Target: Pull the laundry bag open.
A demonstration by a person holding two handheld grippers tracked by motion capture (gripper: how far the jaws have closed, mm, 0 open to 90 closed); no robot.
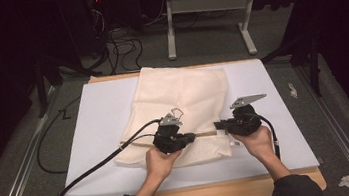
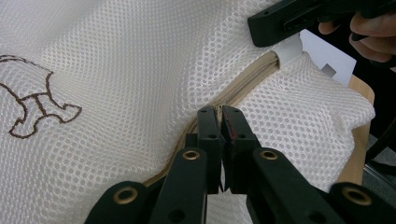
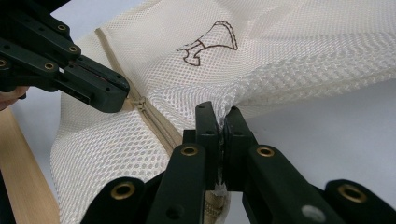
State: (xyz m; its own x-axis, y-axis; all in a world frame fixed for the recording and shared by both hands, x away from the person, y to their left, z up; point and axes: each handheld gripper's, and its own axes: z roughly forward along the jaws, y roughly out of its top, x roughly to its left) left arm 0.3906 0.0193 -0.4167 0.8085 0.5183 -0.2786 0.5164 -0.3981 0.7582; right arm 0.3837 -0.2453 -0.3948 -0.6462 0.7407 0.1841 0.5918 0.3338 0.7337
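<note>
The cream mesh bag (image 1: pixel 183 102) was laid flat on the white board (image 1: pixel 96 133), its zipper (image 3: pixel 156 119) pinched by the closed left gripper (image 2: pixel 219 112), its end seam clamped by the right gripper (image 3: pixel 218 112).

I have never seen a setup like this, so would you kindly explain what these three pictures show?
A person sits at a table and holds a hand tool with two black tongs in each hand. The high view looks down from above. There you see the left tongs and the right tongs on a cream mesh laundry bag, which lies on a white board. The other two pictures come from small cameras riding on each tool, looking along its jaws. In the left gripper view, the left tongs are closed at the bag's beige zipper, apparently on its pull. In the right gripper view, the right tongs pinch the mesh at the zipper's end.
</note>
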